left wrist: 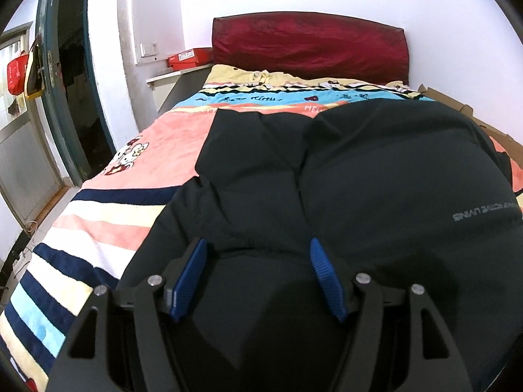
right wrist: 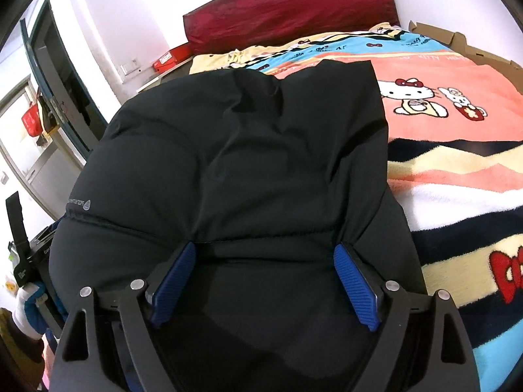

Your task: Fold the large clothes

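Note:
A large black padded jacket [left wrist: 376,176] lies spread on the bed, with grey lettering near its right side. It also fills the middle of the right wrist view [right wrist: 248,163]. My left gripper [left wrist: 258,248] is open, its blue pads wide apart just over the jacket's near edge. My right gripper [right wrist: 264,250] is open too, its blue pads astride a gathered seam of the jacket. I cannot tell whether either touches the cloth. Neither holds anything.
The bed carries a striped Hello Kitty blanket [left wrist: 153,160], also seen in the right wrist view [right wrist: 457,170]. A dark red headboard cushion [left wrist: 307,45] stands at the far end. Cardboard [right wrist: 457,42] lies along the right side. A doorway [left wrist: 75,75] is at left.

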Demonstrator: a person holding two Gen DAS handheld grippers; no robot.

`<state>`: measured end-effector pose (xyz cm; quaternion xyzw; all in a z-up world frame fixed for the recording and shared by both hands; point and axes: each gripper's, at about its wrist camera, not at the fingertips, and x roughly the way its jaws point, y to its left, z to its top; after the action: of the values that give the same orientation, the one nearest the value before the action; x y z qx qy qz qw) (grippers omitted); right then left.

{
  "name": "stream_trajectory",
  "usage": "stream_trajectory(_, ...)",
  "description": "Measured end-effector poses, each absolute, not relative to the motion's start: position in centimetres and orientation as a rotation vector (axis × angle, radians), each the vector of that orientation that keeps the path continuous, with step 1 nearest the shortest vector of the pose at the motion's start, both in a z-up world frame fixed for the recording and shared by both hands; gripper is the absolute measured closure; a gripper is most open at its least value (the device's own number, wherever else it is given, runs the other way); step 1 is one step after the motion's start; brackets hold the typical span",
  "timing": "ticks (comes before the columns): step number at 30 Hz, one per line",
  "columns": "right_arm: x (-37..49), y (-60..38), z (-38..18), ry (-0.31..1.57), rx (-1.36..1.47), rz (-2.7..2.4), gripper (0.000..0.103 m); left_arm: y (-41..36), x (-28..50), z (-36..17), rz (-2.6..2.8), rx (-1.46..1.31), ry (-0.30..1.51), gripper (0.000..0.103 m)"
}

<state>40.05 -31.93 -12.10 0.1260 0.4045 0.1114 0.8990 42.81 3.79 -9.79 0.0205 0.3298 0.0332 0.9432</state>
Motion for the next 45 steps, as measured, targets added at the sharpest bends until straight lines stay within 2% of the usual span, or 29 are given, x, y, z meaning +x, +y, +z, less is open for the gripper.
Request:
stream_trajectory(16,40.3,-31.8,-12.8,0.883,0.263,0.216,0.018,3.3,43.8,-10.5,0.086,0.063,0.722,0.035)
stream_trajectory(24,40.7,-31.2,-10.9,0.976,0.212,0.162,0.016,2.9,44.1,-9.4,0.103,0.131,0.792,0.035)
stream_trajectory(30,39.4,-30.8,-7.6,0.894,0.182,0.171,0.015,4.4,43.5,-7.2,0.152,0.126,0.702,0.035)
stream_trajectory(36,43.6,-27.5,-5.3,0.849,0.115,0.216,0.015,3.7,48.1,-4.8,0.059,0.110,0.714,0.035)
stream_trajectory(41,47.5,-25.3,-6.1,0.852,0.141,0.247,0.012,1.7,52.0,-7.0,0.005,0.123,0.805,0.035)
stream_trajectory(45,49.2,-25.1,-7.9,0.895,0.168,0.260,0.006,1.5,52.7,-9.0,-0.008,0.102,0.822,0.035)
